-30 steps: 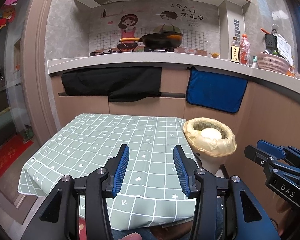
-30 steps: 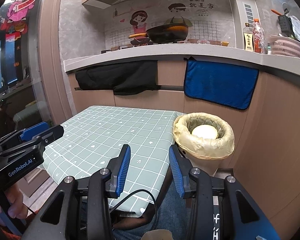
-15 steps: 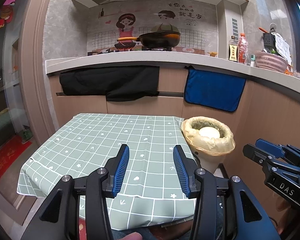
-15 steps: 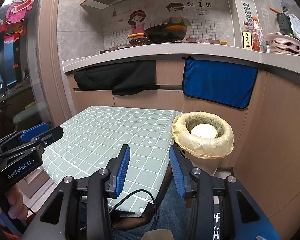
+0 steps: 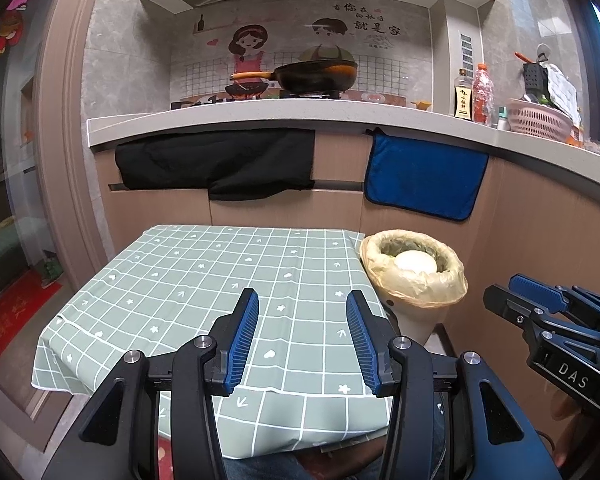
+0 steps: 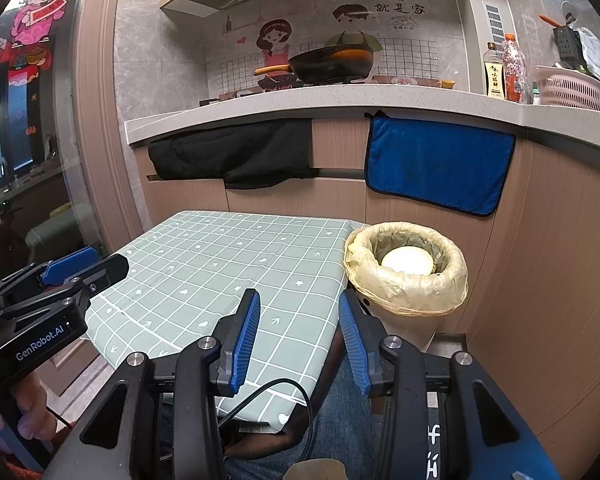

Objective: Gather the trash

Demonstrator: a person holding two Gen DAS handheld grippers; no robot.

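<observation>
A small bin lined with a yellowish bag stands at the right edge of the table, which has a green checked cloth. A white round piece of trash lies inside the bin; it also shows in the right wrist view. My left gripper is open and empty above the near part of the table. My right gripper is open and empty, near the table's right edge and left of the bin. Each gripper also shows in the other's view: right, left.
A kitchen counter runs behind the table, with a black cloth and a blue towel hanging from it. A pan, bottles and a pink basket stand on it. The person's legs are below.
Both views have shifted slightly; the table and bin sit a little lower in frame. Both grippers stay open and empty.
</observation>
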